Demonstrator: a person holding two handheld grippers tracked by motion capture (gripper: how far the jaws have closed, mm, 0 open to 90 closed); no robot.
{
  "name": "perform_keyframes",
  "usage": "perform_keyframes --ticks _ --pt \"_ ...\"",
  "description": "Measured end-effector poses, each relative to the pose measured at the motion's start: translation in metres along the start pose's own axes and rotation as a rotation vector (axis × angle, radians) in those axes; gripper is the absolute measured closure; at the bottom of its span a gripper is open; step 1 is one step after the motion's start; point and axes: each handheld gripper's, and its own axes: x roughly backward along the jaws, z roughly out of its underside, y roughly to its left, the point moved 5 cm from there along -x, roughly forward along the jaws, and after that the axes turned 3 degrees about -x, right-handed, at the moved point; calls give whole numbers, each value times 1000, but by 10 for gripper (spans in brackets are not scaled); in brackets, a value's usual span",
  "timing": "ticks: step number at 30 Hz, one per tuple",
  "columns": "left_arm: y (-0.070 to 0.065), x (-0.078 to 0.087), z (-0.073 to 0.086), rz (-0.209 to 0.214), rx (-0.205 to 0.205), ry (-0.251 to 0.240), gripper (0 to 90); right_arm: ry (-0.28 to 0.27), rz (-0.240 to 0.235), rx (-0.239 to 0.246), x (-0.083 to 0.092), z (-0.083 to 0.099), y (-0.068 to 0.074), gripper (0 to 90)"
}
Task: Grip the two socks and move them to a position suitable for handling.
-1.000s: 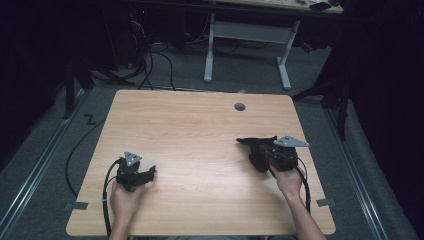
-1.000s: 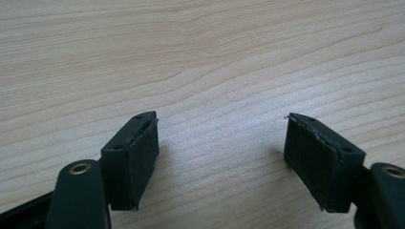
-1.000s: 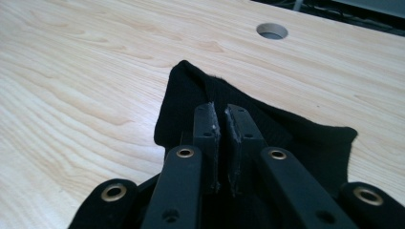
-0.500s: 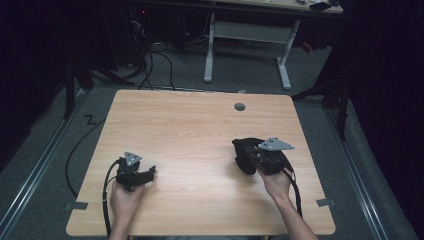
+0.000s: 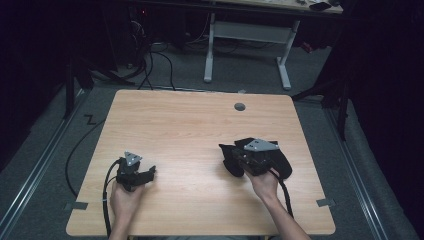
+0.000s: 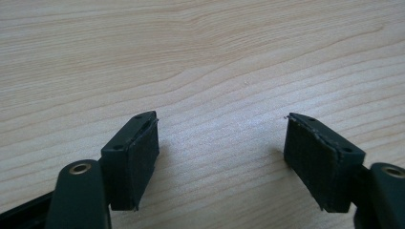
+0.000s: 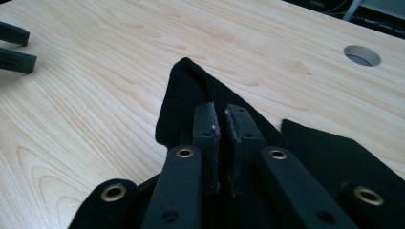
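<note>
A black cloth [image 5: 281, 163] lies on the right half of the wooden table [image 5: 190, 120], partly folded over itself. My right gripper [image 5: 233, 163] points left and is shut on a fold of that cloth. In the right gripper view the jaws stand almost together [image 7: 220, 113], with the black cloth [image 7: 184, 93] bunched under and ahead of them. My left gripper [image 5: 148, 173] rests low at the table's front left, held by a hand. It is open, with bare wood between its pads [image 6: 219, 139]. The left gripper's [image 7: 14, 46] jaw tips also show at the far left of the right gripper view.
A round cable hole [image 5: 240, 106] sits near the table's far edge, also seen as the hole [image 7: 362, 55] in the right gripper view. A white-legged desk [image 5: 245, 35] and floor cables lie beyond the table. Bare wood spans the table's middle.
My right gripper has moved left and slightly nearer, dragging the black cloth with it, so the cloth now bunches more under the hand. The left gripper has stayed put.
</note>
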Motion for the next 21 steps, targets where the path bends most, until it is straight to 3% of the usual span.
perform_keyframes --ticks 3,21 --pt "0 0 0 0 0 0 281 8 -7 11 -8 -2 9 835" --pt "0 0 0 0 1 -1 282 72 -27 19 -50 2 32 822"
